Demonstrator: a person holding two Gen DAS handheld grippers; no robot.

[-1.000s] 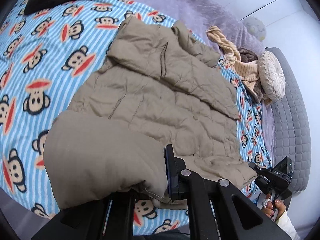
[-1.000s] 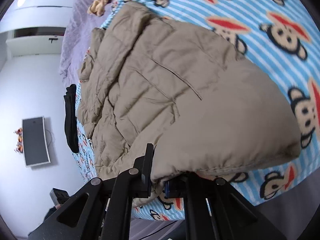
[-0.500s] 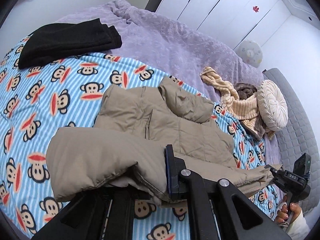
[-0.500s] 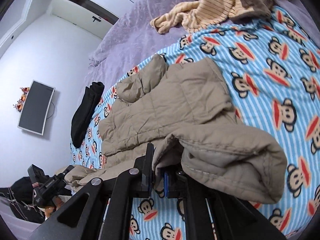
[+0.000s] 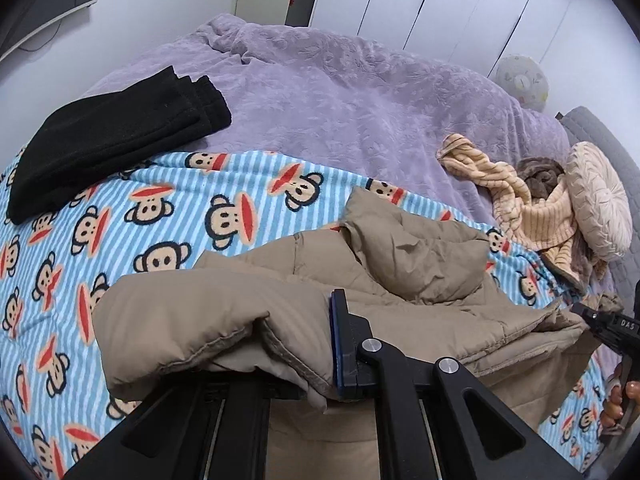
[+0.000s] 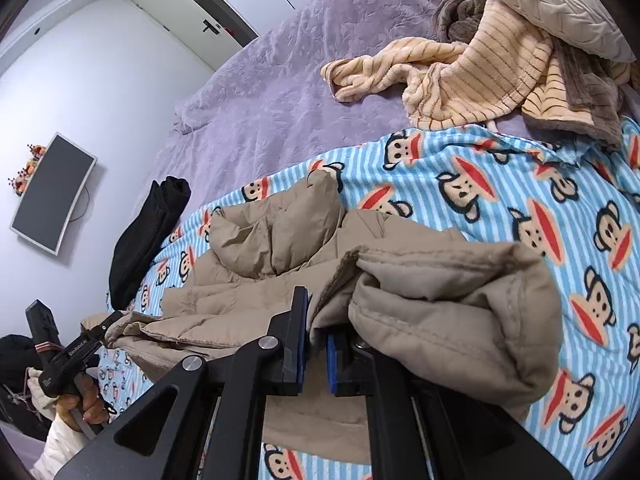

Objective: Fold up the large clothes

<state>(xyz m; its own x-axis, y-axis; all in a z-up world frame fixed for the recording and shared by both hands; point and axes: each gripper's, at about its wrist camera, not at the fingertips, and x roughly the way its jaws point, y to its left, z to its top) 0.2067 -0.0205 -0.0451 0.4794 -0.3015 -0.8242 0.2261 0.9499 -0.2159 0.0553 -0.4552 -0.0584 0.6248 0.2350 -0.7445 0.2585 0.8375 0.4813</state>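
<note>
While pinching the near hem of the tan puffer jacket (image 5: 420,272) at two corners, holding that edge raised above the monkey-print blanket (image 5: 160,216) on the bed. At the left gripper (image 5: 280,368), lower centre of the left view: jaws clamped on a thick roll of hem, one pad buried under fabric. At the right gripper (image 6: 316,344): jaws almost together, nipping a thin fold between the blue pads, with a bulky lobe spilling toward the right of the frame.

Ahead of both jaws, toward the middle of each frame: the rest of the jacket, rumpled on the blanket, collar end farthest off and just short of the purple quilt (image 5: 360,92). Held hem strung crosswise, left to right, between the two grippers and sagging a little. Neither hand clearly nearer the collar; judged about level. Both held low, pointing forward over the bed.

Probably next: carrying the hem forward and over onto the collar end, keeping both corners in step to avoid a skewed fold. Well apart, at upper left of the left view: a folded black garment (image 5: 112,136).
</note>
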